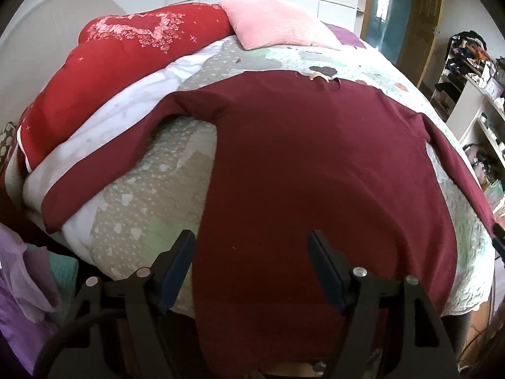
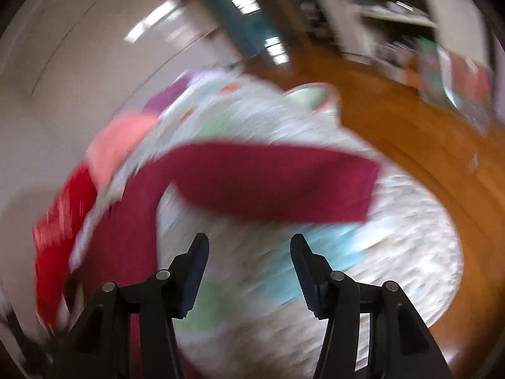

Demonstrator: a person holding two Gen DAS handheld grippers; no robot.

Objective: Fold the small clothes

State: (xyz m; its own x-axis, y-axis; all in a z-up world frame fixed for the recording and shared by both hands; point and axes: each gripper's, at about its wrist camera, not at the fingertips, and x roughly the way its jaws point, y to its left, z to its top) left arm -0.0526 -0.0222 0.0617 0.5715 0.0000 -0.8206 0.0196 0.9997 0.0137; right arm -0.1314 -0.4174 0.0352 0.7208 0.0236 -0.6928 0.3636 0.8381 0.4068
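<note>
A maroon long-sleeved top (image 1: 315, 164) lies spread flat on the bed, hem toward me, both sleeves stretched out to the sides. My left gripper (image 1: 251, 237) is open and empty, hovering above the hem, its left finger over the quilt and its right finger over the cloth. In the blurred right wrist view, my right gripper (image 2: 249, 240) is open and empty above the quilt, just short of the top's right sleeve (image 2: 277, 183), which lies across the bed.
The bed has a patterned quilt (image 1: 151, 189), a red duvet (image 1: 126, 63) and a pink pillow (image 1: 277, 25) at the far side. Purple clothes (image 1: 19, 290) lie at the left. Cluttered shelves (image 1: 473, 94) stand at the right over wooden floor (image 2: 410, 132).
</note>
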